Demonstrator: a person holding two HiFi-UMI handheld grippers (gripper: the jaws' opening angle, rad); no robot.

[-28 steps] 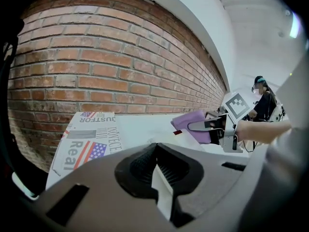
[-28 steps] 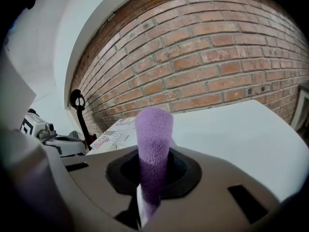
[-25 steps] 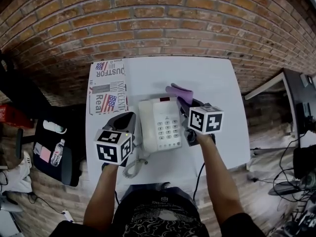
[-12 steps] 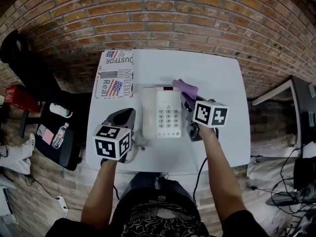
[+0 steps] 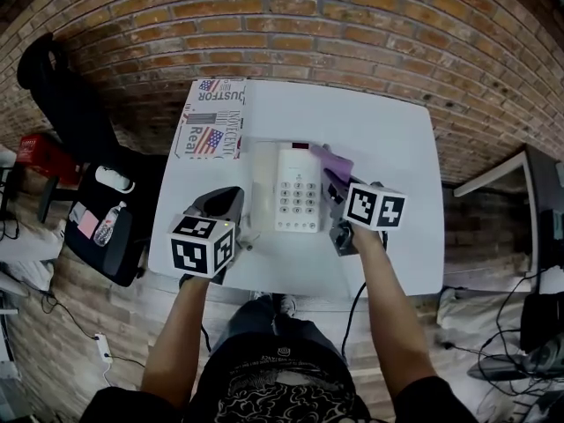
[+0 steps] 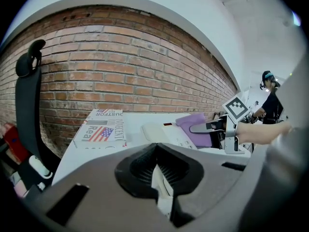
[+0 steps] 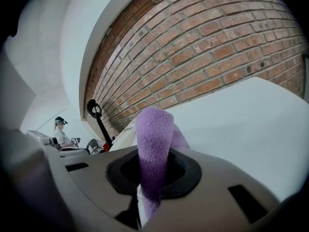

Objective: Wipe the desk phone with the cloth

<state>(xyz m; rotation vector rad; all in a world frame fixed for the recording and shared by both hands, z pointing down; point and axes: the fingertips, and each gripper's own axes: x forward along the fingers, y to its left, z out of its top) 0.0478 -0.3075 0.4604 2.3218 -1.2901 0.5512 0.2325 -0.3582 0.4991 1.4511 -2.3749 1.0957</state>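
A white desk phone lies in the middle of the white table, keypad up. My right gripper is at the phone's right side, shut on a purple cloth that drapes over the phone's far right corner. In the right gripper view the cloth stands up out of the gripper. My left gripper is to the left of the phone, shut, with nothing held. From the left gripper I see the phone, the cloth and the right gripper ahead.
A flag-printed box lies flat at the table's far left corner. The phone's coiled cord hangs off near the left gripper. A brick wall runs behind the table. A black chair and a black bag are at the left.
The head camera has shifted, so the table sits higher in view. Both grippers stay beside the phone, slightly nearer the front edge. The cloth remains in the right gripper at the phone's far right corner.
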